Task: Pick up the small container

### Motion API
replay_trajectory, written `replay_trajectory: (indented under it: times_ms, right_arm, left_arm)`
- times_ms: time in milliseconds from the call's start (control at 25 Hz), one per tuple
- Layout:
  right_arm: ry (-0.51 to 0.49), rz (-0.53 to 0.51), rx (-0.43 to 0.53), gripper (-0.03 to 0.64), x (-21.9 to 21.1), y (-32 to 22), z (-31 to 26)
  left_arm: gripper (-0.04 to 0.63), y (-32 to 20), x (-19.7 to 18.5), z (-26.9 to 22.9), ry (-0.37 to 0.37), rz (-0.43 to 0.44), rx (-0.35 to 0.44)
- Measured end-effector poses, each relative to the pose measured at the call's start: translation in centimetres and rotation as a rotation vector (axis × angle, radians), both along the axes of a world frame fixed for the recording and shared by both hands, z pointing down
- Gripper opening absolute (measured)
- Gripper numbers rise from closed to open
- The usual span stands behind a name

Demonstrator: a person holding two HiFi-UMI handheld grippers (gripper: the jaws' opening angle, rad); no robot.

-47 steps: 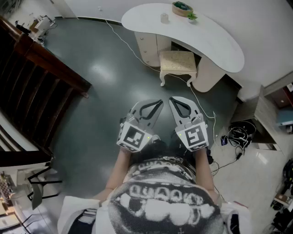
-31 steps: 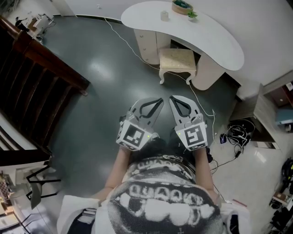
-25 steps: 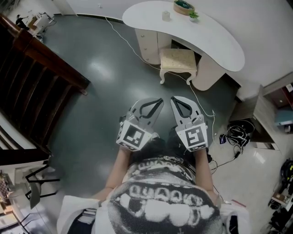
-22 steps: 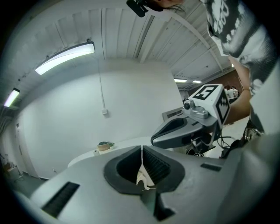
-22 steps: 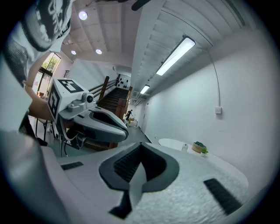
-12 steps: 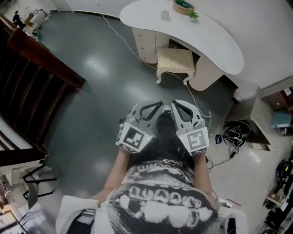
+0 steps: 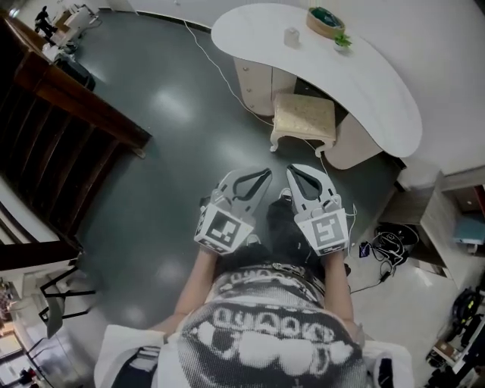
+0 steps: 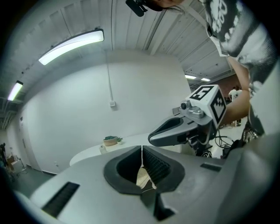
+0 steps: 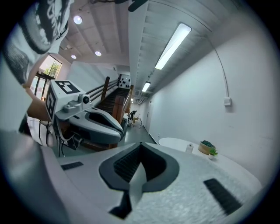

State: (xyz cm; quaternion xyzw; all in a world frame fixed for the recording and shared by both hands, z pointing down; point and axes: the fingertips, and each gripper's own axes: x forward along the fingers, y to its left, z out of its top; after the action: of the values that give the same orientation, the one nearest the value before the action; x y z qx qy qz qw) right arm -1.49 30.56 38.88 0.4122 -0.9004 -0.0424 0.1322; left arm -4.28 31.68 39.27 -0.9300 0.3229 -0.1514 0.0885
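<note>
Both grippers are held side by side low in the head view, above the dark floor. The left gripper is seen with its jaws pressed together, and nothing is caught between them; in the left gripper view only a thin seam is left between the pads. The right gripper is likewise closed on nothing, its pads met tip to tip in the right gripper view.

The small container is found on the curved white desk, well apart from both sets of jaws, at about twelve o'clock from them in the head view. A cushioned stool is placed between the grippers and the desk. Just beside the container, at about two o'clock, a bowl is set, with a small plant near it.

From the left gripper view the container is picked out at nine o'clock of the closed tips, on the desk edge. From the right gripper view it is spotted at three o'clock of the tips, far beyond them, untouched.
</note>
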Motion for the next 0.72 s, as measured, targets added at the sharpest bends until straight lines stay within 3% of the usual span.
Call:
replay_trajectory:
  times_ms: [360, 720]
  right_arm:
    - [0.001, -0.05, -0.019, 0.002, 2.9, -11.4, -0.3]
    - [-0.008, -0.11, -0.023, 0.002, 5.7, -20.2, -0.4]
  left_arm:
    - [0.008, -11.7, 2.7, -0.8, 0.0, -0.05, -0.011]
    - [0.008, -19.4, 6.1, -0.8, -0.027, -0.089, -0.023]
